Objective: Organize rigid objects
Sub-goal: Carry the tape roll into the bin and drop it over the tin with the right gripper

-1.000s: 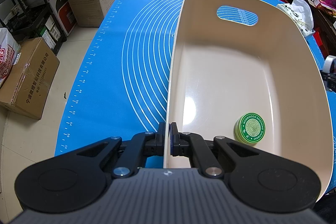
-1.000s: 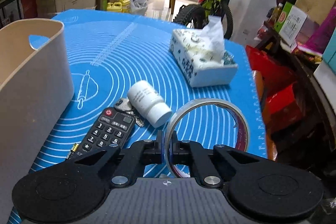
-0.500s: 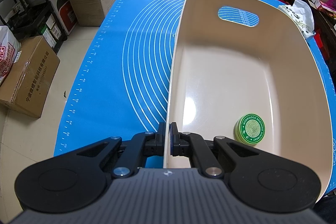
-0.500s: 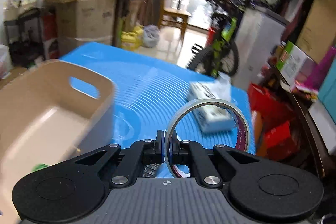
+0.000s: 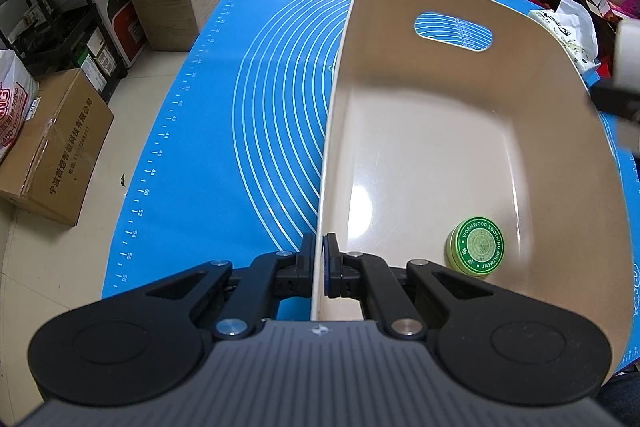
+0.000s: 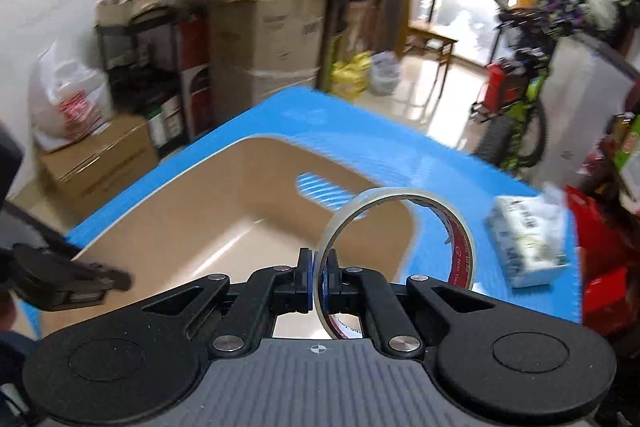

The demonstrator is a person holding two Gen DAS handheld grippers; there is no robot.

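Holding the roll of tape [image 6: 396,247] by its band, I have it standing on edge in my right gripper [image 6: 319,277], whose jaws are nearly closed with one pad inside the ring and one outside, so the ring's open face looks sideways and its far rim reaches out ahead of the fingers. What matters for the drop is that the beige bin [image 6: 224,211] lies below and ahead of the roll, a little to the left, with its near wall under my fingers and its handle slot [image 6: 324,187] beyond. My left gripper [image 5: 319,267] is clamped shut on the bin's left wall (steadying it, I judge). A green ointment tin [image 5: 476,245] already lies on the bin floor near the right wall; the blue mat [image 5: 240,107] and a tissue box [image 6: 524,239] lie outside it.
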